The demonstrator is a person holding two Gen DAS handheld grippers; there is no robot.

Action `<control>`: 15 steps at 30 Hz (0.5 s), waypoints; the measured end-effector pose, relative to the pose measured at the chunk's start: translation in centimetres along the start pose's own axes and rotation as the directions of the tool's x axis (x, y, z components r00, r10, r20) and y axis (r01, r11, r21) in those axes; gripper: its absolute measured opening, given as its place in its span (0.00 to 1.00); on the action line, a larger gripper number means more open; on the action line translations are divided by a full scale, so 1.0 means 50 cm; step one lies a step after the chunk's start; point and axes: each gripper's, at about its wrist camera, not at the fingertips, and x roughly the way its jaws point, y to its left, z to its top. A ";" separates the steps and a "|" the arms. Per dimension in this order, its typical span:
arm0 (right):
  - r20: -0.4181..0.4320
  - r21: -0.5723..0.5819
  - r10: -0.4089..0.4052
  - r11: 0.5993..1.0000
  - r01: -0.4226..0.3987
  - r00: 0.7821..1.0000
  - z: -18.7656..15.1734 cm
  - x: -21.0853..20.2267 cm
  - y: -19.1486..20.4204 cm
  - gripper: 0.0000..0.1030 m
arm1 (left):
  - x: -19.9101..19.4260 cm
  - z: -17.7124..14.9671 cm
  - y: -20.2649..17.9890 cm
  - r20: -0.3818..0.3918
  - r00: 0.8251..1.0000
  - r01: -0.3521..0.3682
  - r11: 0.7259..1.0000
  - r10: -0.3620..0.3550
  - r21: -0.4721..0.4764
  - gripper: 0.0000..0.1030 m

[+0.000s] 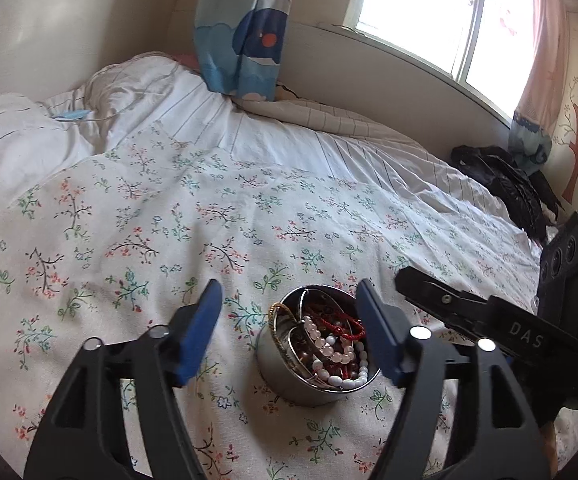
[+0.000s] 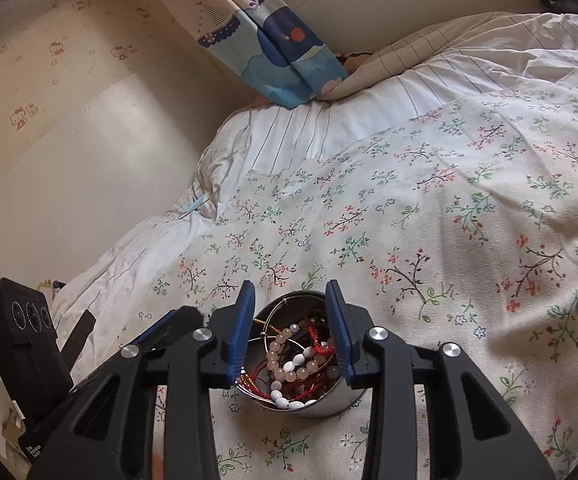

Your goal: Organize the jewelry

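A round metal tin (image 1: 285, 380) sits on the floral bed cover, filled with jewelry (image 1: 341, 356): pale pink and white bead bracelets, red cord, thin wire bangles and a gold bangle (image 1: 276, 314) leaning on its rim. My left gripper (image 1: 289, 292) stands open wide over the tin, one blue pad on each side, touching nothing. In the right wrist view the same tin (image 2: 329, 404) and beads (image 2: 289, 364) lie under my right gripper (image 2: 289, 287), whose fingers straddle the top of the tin, open and holding nothing. The right gripper's black finger (image 1: 429, 288) shows right of the tin.
The floral cover (image 1: 209, 220) spreads across the bed, with a rumpled white striped duvet (image 1: 29, 136) behind it. A blue-patterned curtain (image 1: 241, 40) hangs by the window (image 1: 441, 12). Dark clothing (image 1: 505, 184) lies at the far right. A pale headboard (image 2: 69, 160) stands to the left.
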 end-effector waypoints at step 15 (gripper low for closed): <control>-0.043 -0.155 -0.378 0.917 0.368 0.925 -0.145 -0.188 0.079 0.91 | -0.166 -0.126 -0.042 -0.186 0.971 -0.097 0.958 0.151 0.270 0.93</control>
